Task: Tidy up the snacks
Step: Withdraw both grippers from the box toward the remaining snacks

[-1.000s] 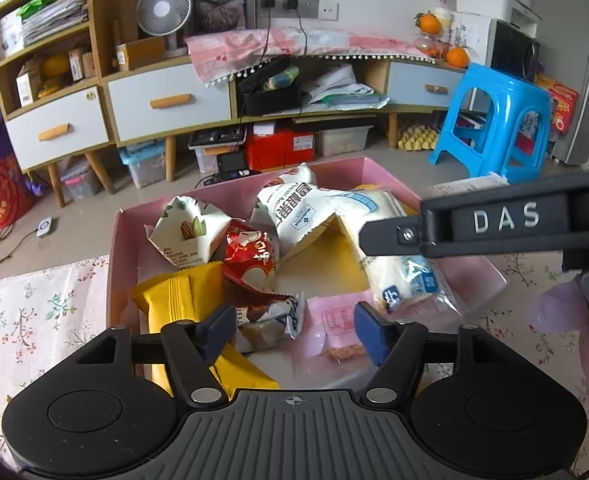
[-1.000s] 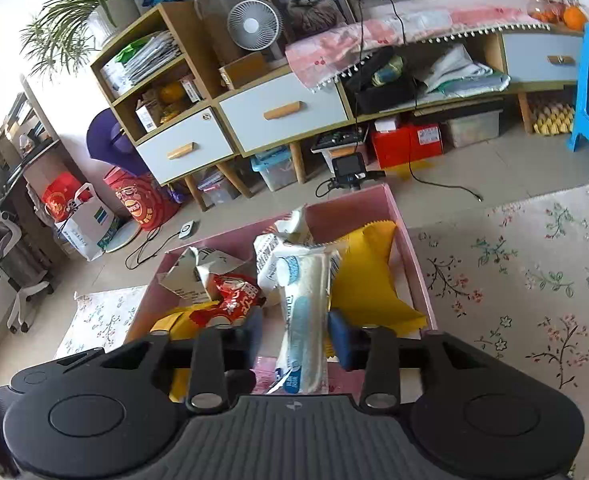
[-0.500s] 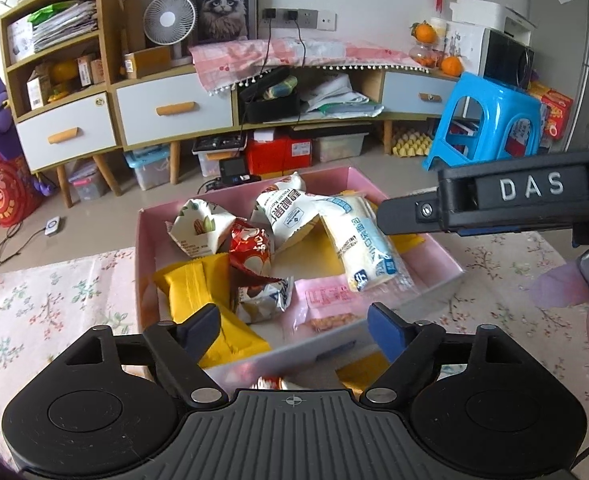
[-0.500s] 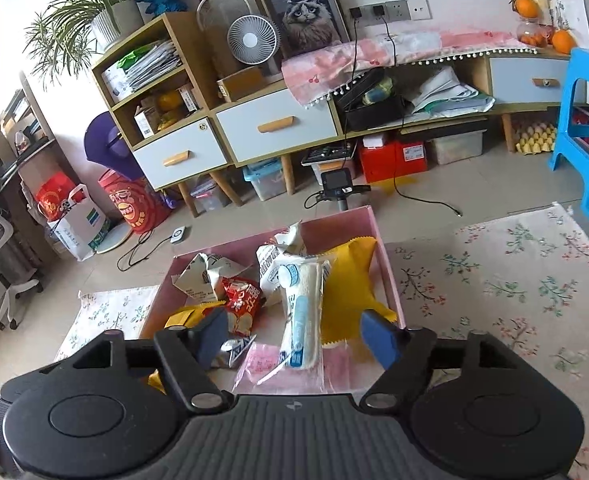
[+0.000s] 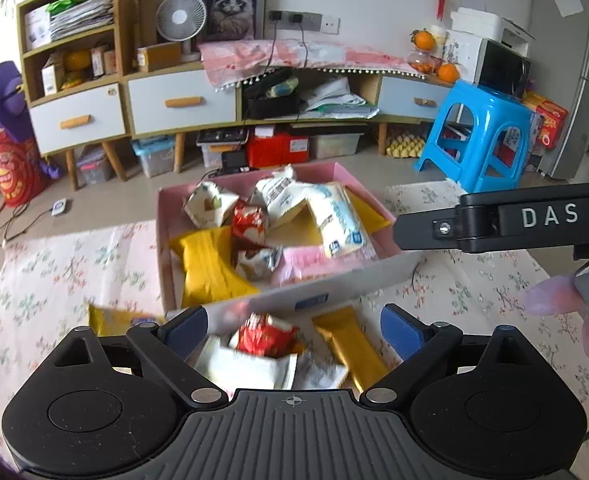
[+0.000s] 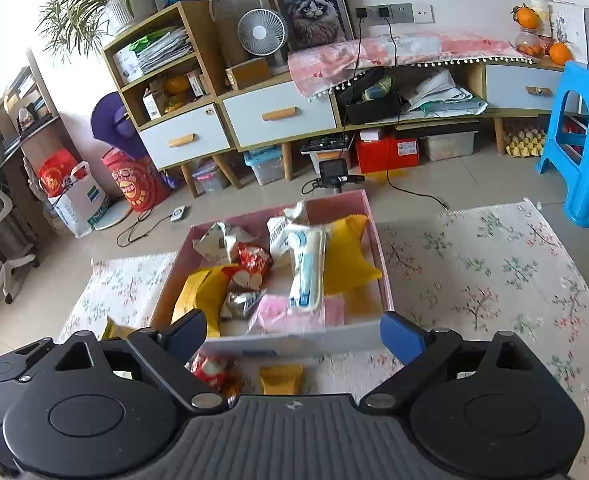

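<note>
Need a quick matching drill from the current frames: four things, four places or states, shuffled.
1. white-and-blue packet
2. red snack bag
3. left gripper
4. blue stool

A. on the floor beyond the table
B. open, holding nothing
C. inside the pink box
D. on the floral cloth, in front of the box

Pairs: 1-C, 2-D, 3-B, 4-A

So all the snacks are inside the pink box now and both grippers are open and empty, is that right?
Not quite. Several snacks still lie on the cloth outside the pink box: a red packet and a gold packet sit in front of its near wall, as the left wrist view shows. The rest holds: the left gripper and right gripper are both open and empty.
</note>
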Available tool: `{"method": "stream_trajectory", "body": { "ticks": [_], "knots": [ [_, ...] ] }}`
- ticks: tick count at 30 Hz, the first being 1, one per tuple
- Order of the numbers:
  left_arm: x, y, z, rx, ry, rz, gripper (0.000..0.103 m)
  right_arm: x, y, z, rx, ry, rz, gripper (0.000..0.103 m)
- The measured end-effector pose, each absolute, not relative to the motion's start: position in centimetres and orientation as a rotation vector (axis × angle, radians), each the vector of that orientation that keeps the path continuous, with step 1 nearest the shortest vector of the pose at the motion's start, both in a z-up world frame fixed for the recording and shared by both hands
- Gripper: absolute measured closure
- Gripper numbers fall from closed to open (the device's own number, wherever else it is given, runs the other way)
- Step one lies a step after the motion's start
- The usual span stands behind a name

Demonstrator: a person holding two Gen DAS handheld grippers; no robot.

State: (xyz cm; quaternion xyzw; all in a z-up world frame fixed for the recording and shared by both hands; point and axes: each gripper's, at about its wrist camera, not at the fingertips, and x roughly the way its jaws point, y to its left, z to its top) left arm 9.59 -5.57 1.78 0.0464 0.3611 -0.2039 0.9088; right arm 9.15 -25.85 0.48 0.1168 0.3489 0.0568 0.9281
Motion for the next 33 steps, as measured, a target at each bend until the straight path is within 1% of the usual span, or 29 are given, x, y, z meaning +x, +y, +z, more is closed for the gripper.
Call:
{"method": "stream_trajectory", "body": {
  "ticks": [6,15,18,22,26,31,33],
  "knots": [
    [7.6,-3.8,1.3,0.118,0.745,-0.375,0.006,7.3,-25.2,0.2,0.213,0.734,0.103,0.013],
    [6.4,-0.9,-0.6,0.140,0.765,-0.314,0.004,4.9,-24.7,-2.1,0.175,0.738,0.084,0.011],
    [6.0,-0.4,-1.5,0.177,0.778,-0.302,0.004,4.4,-24.0,-3.1,0.094,0.772,0.086,0.011],
    [5.7,0.0,-2.6,0.172,0.795,-0.300,0.004,3.8,-23.4,-4.0,-0.022,0.748,0.109,0.011],
    [6.2,0.3,-3.4,0.106,0.816,-0.272,0.004,3.5,-22.9,-5.2,-0.083,0.750,0.120,0.010],
    [8.2,0.4,-3.9,-0.069,0.852,-0.214,0.004,3.3,-22.4,-5.5,-0.082,0.762,0.141,0.010],
    [8.9,-0.1,-4.1,-0.100,0.852,-0.191,0.004,3.4,-22.4,-5.5,-0.069,0.764,0.143,0.010]
  ]
}}
